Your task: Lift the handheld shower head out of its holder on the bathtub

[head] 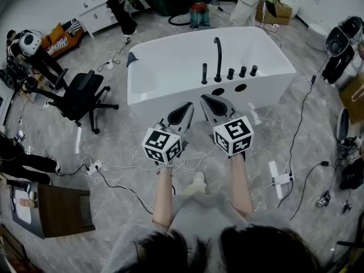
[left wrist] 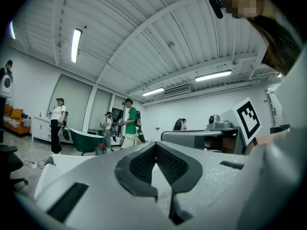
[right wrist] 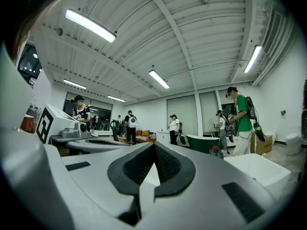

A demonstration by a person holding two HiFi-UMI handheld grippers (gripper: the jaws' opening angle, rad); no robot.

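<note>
Shower head (head: 205,73) upright — beyond left gripper (head: 187,105), right gripper (head: 206,99), both closed

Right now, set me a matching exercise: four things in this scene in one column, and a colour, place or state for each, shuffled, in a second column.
Things:
1. nearest bathtub
2. office chair
3. tall faucet
4. left gripper

Descriptions:
A. shut, nothing between its jaws
B. standing upright on the tub's rim
C. to the left of the tub in the head view
D. white

Pairs: 1-D, 2-C, 3-B, 4-A
</note>
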